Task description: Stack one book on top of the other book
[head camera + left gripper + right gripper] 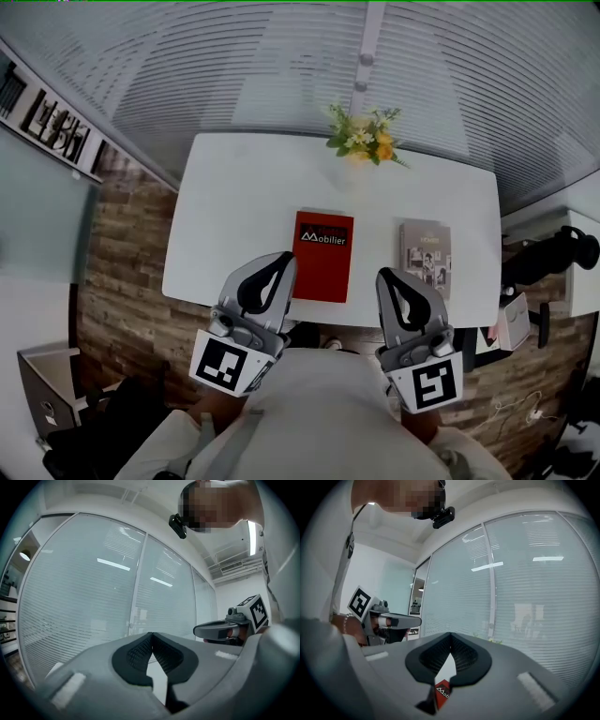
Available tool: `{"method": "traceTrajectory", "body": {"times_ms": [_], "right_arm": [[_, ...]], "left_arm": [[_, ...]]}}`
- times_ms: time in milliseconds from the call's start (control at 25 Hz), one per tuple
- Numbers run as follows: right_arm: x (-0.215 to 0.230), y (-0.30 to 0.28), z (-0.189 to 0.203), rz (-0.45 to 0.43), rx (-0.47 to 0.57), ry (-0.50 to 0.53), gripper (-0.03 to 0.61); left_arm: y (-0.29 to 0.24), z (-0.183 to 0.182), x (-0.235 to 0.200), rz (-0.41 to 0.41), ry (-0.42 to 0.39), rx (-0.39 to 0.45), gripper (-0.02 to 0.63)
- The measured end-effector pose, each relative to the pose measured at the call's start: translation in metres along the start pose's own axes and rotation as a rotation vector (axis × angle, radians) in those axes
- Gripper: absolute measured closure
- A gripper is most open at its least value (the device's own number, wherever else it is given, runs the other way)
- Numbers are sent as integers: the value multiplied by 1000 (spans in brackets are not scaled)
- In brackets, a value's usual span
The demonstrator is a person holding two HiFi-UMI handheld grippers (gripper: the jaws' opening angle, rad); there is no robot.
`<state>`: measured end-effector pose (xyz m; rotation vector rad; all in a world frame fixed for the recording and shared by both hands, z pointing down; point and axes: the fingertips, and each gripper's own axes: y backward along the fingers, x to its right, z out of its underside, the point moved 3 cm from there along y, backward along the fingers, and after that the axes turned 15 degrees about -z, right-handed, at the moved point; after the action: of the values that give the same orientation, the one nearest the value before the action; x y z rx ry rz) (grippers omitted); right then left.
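Both claws are empty. My left claw (pixel 151 634) is fully closed, pads meeting tip to tip with nothing between them. It hangs over the near edge of the white tabletop (pixel 234 178), just left of the red book (pixel 323 255). In the head view its tip overlaps the book's left edge, and I can't tell if they touch. The right claw (pixel 450 634) is likewise closed with nothing gripped. A sliver of red cover shows through the gap below its pads. It sits over the near edge, between the two books. The red book lies flat mid-tabletop, title end toward the far side. The grey book (pixel 426 258) lies flat to its right, apart from it, toward the right end. Yellow and white flowers (pixel 364 136) sit at the far edge, with slatted blinds (pixel 281 66) beyond.
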<state>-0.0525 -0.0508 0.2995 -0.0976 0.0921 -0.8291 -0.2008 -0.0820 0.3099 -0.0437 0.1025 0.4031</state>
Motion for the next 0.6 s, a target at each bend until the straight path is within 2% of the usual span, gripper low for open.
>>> {"method": "traceTrajectory", "body": {"times_ms": [360, 600], "right_arm": [[12, -24, 0, 41, -6, 4, 574], [20, -26, 0, 40, -10, 9, 574]], "left_arm": [[-25, 2, -19, 42, 5, -5, 612], [-32, 4, -21, 36, 4, -13, 612]]}}
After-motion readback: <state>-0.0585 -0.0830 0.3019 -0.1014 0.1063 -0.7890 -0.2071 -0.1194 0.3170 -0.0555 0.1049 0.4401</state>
